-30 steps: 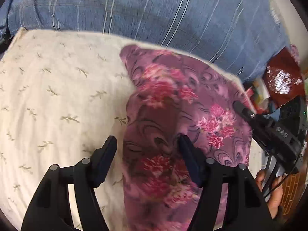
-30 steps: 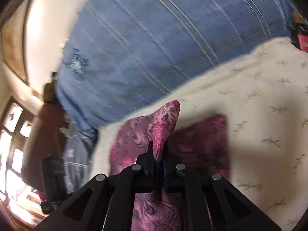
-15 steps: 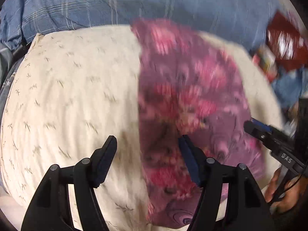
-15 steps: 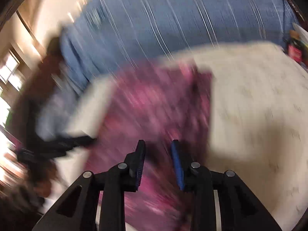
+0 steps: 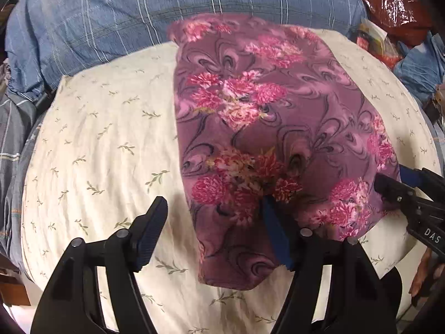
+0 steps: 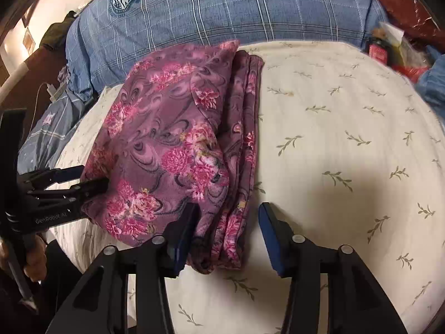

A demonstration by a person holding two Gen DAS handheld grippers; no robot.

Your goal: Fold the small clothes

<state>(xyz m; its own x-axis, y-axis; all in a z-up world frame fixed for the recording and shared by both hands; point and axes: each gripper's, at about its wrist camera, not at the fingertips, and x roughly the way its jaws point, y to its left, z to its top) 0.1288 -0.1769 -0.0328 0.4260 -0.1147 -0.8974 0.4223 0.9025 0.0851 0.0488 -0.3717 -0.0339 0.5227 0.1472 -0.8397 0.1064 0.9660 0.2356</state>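
A purple cloth with pink flowers (image 5: 250, 117) lies folded flat on a cream leaf-print cushion (image 5: 105, 144). My left gripper (image 5: 214, 231) hangs open over the cloth's near left edge, one finger above the cushion and the other above the cloth. In the right wrist view the stacked folded edge of the cloth (image 6: 239, 144) runs between the fingers of my right gripper (image 6: 226, 228). Its jaws are opening and the pads do not press on the fabric. Each gripper shows in the other's view, the right gripper (image 5: 395, 186) at the cloth's right side and the left gripper (image 6: 83, 183) at its left.
Blue checked bedding (image 5: 167, 8) lies behind the cushion. A shiny red bag (image 5: 395, 2) and small clutter (image 6: 389, 50) sit at the back right. Grey-blue fabric (image 6: 52, 128) lies beside the cushion. A hand (image 6: 33, 261) holds the left gripper's handle.
The right gripper was shut on a raised corner of the cloth; it has let go and opened. The cloth now lies folded flat, and both grippers have swung across it.
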